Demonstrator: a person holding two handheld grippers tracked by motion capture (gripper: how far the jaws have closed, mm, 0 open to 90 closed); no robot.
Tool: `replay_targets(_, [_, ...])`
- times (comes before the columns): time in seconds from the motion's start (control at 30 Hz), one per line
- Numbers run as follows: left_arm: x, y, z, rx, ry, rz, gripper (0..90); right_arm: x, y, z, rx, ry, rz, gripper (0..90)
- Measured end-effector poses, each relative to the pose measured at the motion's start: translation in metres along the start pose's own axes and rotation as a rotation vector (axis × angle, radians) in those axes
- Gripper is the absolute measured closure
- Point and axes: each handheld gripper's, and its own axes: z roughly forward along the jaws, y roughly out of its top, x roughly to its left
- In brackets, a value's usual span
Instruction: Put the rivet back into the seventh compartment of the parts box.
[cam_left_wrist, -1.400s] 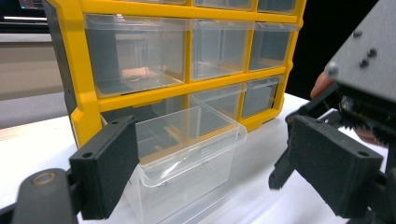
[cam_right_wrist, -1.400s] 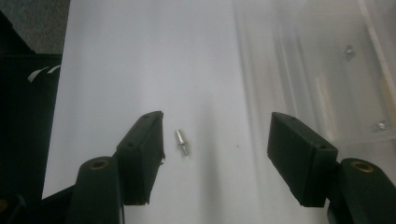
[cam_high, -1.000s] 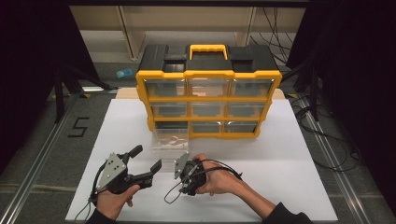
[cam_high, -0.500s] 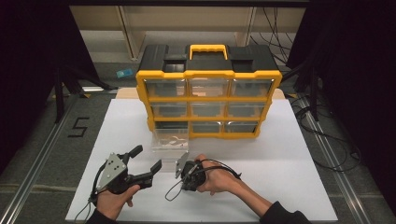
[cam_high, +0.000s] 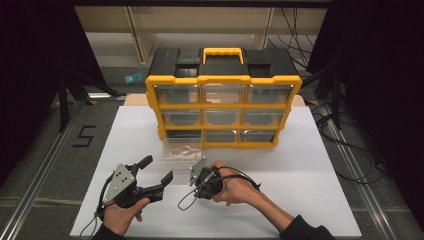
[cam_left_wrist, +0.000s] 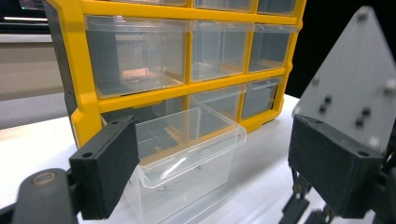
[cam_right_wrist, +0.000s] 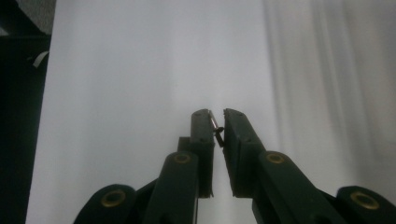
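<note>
My right gripper (cam_right_wrist: 215, 120) is shut on a small dark screw (cam_right_wrist: 217, 129), pinched between its fingertips over the white table (cam_right_wrist: 140, 70). In the high view the right gripper (cam_high: 200, 181) sits in the person's hand just in front of a clear plastic drawer (cam_high: 182, 150). That drawer (cam_left_wrist: 187, 154) stands on the table outside the yellow organizer (cam_high: 222, 107) and holds a few tiny screws (cam_left_wrist: 163, 189). To the left of the right one, my left gripper (cam_high: 157, 168) is open and holds nothing. Its jaws point at the drawer from a short way off.
The yellow and black organizer (cam_left_wrist: 140, 88) with rows of clear drawers stands at the back of the white table (cam_high: 310, 165). The right gripper's grey plate (cam_left_wrist: 350, 79) rises close beside the left gripper's right jaw. Cables (cam_high: 350, 150) lie off the table's right edge.
The right hand has shifted slightly in front of the drawer. The left gripper has stayed where it was, still open.
</note>
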Motion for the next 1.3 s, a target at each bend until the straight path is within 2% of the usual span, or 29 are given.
replay_targets(0.03, [0.0, 0.0, 0.0, 0.0, 0.0, 0.0, 15.8, -0.002, 0.001, -0.003, -0.025, -0.008, -0.015, 82.6])
replay_targets(0.17, [0.0, 0.0, 0.0, 0.0, 0.0, 0.0, 15.8, -0.005, 0.003, -0.018, -0.083, -0.025, -0.006, 82.6])
replay_targets(0.33, [0.0, 0.0, 0.0, -0.001, 0.001, 0.0, 15.8, -0.006, 0.006, -0.034, -0.129, -0.051, 0.008, 82.6])
replay_targets(0.57, [0.0, 0.0, 0.0, 0.002, 0.001, 0.002, 15.8, -0.008, 0.012, -0.052, -0.191, -0.1, 0.003, 82.6])
replay_targets(0.63, [0.0, -0.001, 0.001, -0.004, -0.002, 0.0, 15.8, -0.009, 0.013, -0.059, -0.209, -0.111, 0.017, 82.6])
replay_targets(0.9, [0.0, 0.0, 0.0, 0.008, 0.003, 0.003, 15.8, -0.018, 0.018, -0.083, -0.285, -0.19, 0.046, 82.6])
replay_targets(1.07, [0.0, -0.001, 0.001, 0.005, 0.002, 0.003, 15.8, -0.027, 0.022, -0.086, -0.313, -0.242, 0.074, 82.6])
replay_targets(1.13, [0.0, -0.001, 0.0, 0.018, 0.003, 0.006, 15.8, -0.032, 0.023, -0.085, -0.321, -0.251, 0.092, 82.6])
replay_targets(1.2, [0.0, -0.001, 0.001, 0.01, -0.002, -0.005, 15.8, -0.036, 0.024, -0.082, -0.321, -0.262, 0.108, 82.6])
replay_targets(1.3, [0.001, -0.001, 0.0, 0.011, 0.003, 0.01, 15.8, -0.044, 0.025, -0.076, -0.328, -0.27, 0.124, 82.6])
